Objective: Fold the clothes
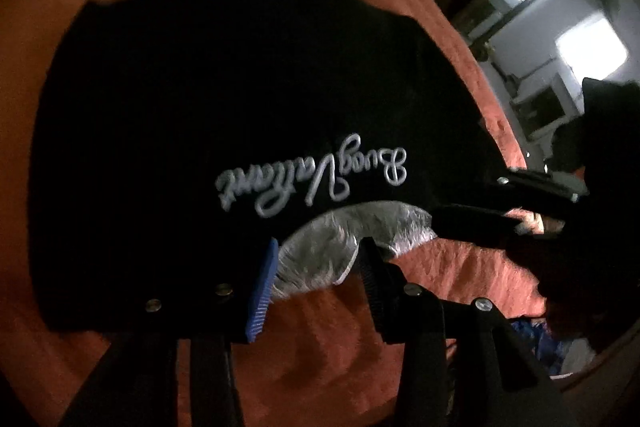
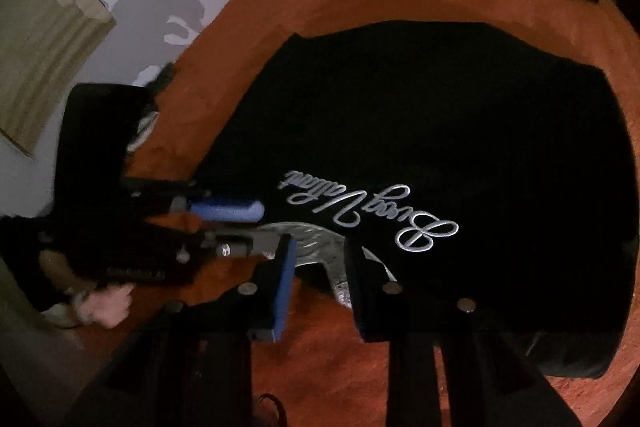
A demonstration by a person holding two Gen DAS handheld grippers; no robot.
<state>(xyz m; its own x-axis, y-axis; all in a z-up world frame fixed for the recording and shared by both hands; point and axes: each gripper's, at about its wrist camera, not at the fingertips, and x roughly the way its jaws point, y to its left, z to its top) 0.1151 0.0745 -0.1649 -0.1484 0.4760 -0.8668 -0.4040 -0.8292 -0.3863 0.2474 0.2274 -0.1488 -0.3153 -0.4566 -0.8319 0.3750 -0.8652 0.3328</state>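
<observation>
Black garment (image 2: 440, 131) spread on orange cover (image 2: 248, 75), right gripper (image 2: 320, 279) jaws apart over collar

Matt black cloth garment (image 1: 240, 99) with raised glossy lettering (image 1: 312, 179) lies on fuzzy, seemingly fleece orange blanket (image 1: 440, 267).

Both grippers, left gripper (image 1: 320, 267) and right gripper (image 2: 320, 267), are black with silver screws; each carries one ribbed blue pad.

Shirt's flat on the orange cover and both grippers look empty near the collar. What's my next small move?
Probably lower both grippers onto the near collar edge of the black shirt and pinch it. The left gripper and right gripper stand open with only the grey collar lining between the fingers, so nothing is gripped for a fold yet.
</observation>
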